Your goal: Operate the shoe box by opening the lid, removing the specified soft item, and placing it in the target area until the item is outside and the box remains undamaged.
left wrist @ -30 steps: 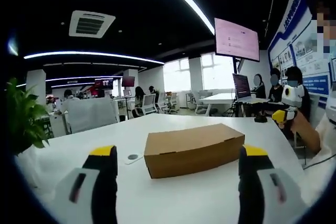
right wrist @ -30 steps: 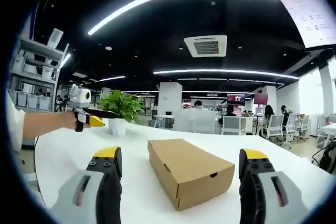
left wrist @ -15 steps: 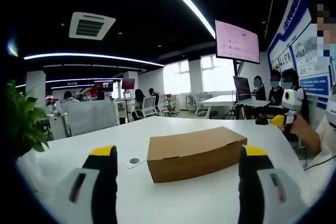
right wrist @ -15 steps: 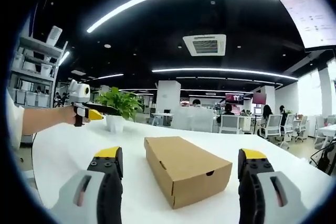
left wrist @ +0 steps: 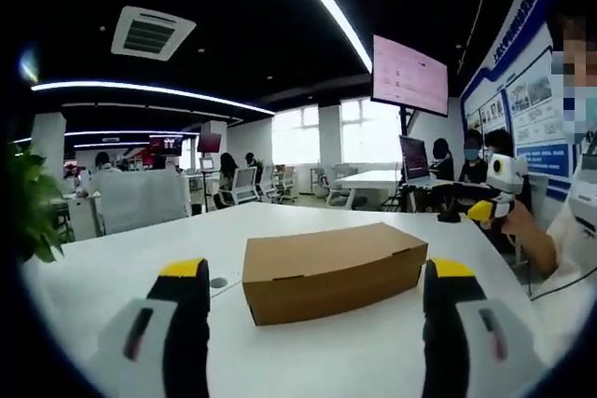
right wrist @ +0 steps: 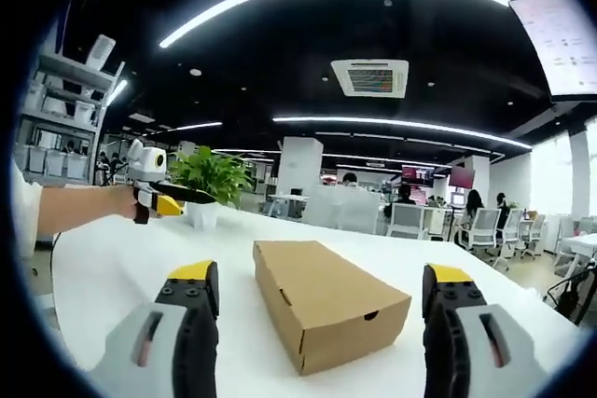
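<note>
A closed brown cardboard shoe box (left wrist: pixel 328 269) lies on the white table (left wrist: pixel 308 361), its lid down. In the left gripper view my left gripper (left wrist: pixel 312 323) stands open in front of the box, a short way off, jaws wide apart. The right gripper (left wrist: pixel 485 212) shows at the far right of that view, held by a hand. In the right gripper view the same box (right wrist: pixel 326 300) lies end-on between my open right gripper (right wrist: pixel 317 323) jaws, still ahead of them. The left gripper (right wrist: pixel 173 200) comes in from the left, held by a hand.
A potted green plant (right wrist: pixel 210 184) stands at the table's far side; its leaves (left wrist: pixel 28 207) edge the left gripper view. A small round disc (left wrist: pixel 218 282) lies left of the box. Office desks, chairs and seated people (left wrist: pixel 466 160) fill the background.
Both views have shifted slightly with the hands; the box sits a little further left in each. Box still closed, both grippers still open.
</note>
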Motion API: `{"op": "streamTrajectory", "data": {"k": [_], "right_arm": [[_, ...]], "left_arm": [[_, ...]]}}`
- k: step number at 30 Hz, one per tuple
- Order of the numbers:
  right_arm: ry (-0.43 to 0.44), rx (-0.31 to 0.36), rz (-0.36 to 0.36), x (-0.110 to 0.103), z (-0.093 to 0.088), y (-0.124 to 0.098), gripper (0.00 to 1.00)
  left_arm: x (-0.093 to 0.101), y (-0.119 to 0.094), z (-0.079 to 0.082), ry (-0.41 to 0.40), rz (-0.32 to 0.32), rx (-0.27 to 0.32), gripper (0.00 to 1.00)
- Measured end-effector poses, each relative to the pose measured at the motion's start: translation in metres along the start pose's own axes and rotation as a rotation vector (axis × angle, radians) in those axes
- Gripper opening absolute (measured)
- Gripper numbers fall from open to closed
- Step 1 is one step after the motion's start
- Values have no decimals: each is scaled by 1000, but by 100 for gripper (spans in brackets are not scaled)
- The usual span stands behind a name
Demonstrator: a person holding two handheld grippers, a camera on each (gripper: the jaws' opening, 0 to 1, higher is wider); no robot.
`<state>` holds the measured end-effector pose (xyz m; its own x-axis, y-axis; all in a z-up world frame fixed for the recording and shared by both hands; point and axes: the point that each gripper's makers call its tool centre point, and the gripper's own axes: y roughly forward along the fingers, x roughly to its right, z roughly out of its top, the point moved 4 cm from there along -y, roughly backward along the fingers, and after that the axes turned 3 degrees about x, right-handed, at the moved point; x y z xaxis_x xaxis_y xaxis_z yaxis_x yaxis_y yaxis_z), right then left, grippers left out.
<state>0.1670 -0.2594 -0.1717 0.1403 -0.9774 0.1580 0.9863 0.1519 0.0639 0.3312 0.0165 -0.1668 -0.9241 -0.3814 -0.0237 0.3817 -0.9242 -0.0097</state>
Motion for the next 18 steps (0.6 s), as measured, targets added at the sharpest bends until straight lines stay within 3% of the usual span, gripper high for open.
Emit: {"op": "streamTrajectory", "data": {"k": [1,7,10,14,18], "right_arm": [[-14,-35,-9,1,-5,0,90],[31,-13,25,-11,-11,5,90],[31,1,11,-9,-9,7,91],[49,73,-28,-1,3,10,91],[-3,84,-37,10,20,18,91]], "left_arm": [[-1,0,0,0,1,2,98],[-10,7,-5,44,-7,-39,98],[-13,11,-6,103,-19,-58,89],[-17,19,-4,64,-41,-55,95],[-21,25,1,71,-46,-62,96]]}}
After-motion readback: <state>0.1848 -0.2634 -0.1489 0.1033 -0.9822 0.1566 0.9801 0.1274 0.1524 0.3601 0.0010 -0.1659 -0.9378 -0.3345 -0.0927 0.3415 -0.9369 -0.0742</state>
